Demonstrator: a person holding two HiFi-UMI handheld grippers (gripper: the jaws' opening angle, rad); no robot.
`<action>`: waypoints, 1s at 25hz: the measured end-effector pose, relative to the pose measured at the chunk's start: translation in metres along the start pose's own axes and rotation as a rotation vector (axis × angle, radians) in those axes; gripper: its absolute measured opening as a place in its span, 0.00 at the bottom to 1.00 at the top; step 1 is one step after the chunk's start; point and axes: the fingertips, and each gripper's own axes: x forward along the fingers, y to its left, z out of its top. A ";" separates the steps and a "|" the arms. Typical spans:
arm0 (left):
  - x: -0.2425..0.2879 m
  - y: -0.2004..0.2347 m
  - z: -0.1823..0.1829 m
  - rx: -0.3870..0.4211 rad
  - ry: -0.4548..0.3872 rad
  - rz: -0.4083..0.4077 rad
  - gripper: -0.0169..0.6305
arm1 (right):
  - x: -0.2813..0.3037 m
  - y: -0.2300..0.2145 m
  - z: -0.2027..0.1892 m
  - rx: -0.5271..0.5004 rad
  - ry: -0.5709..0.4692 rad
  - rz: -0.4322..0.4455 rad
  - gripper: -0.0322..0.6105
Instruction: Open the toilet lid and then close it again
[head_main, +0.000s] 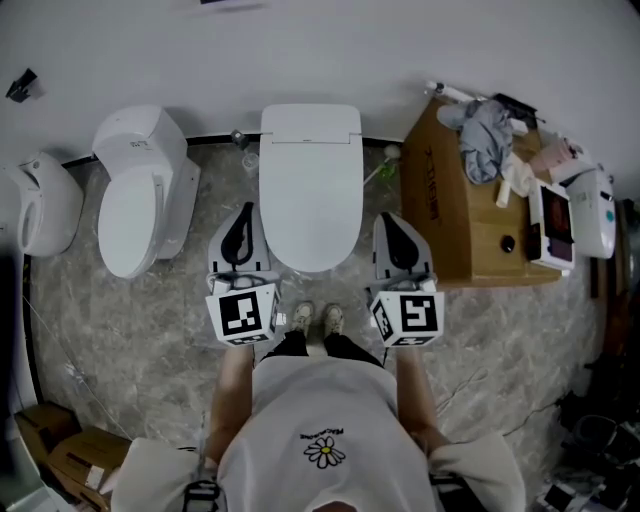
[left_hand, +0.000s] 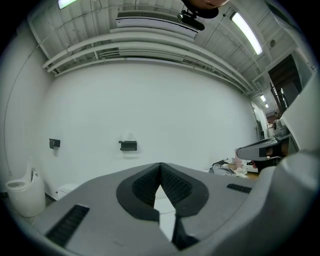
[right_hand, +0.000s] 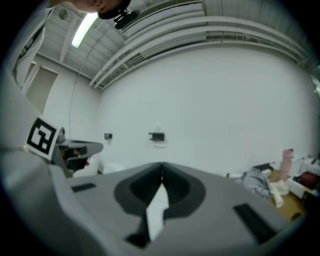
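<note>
Finds the toilet lid (head_main: 310, 200) down flat on the middle toilet (head_main: 310, 124), between left gripper (head_main: 243, 213) and right gripper (head_main: 391, 221), fingers of both together on nothing; judges either nothing begun or all done, cannot tell which; counts two grippers, two whole toilets, one lid in play.

The toilet (head_main: 310, 190) stands at my twelve o'clock, with my shoes (head_main: 318, 318) just before its front edge. My left tongs (head_main: 243, 215) are beside it at eleven o'clock and my right tongs (head_main: 392, 220) at one. A second toilet (head_main: 140, 200) stands at ten. The table (head_main: 470, 230) is at two, with clothes (head_main: 487, 140) on its far end. Cardboard boxes (head_main: 60, 450) lie on the floor at eight
</note>
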 end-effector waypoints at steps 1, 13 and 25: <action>0.003 -0.001 -0.005 -0.003 0.007 -0.002 0.06 | 0.003 -0.002 -0.005 0.007 0.010 0.002 0.10; 0.042 -0.009 -0.146 -0.036 0.146 -0.002 0.06 | 0.061 -0.006 -0.110 0.000 0.093 0.080 0.10; 0.007 -0.011 -0.354 -0.075 0.313 0.013 0.06 | 0.066 0.021 -0.308 0.063 0.265 0.082 0.10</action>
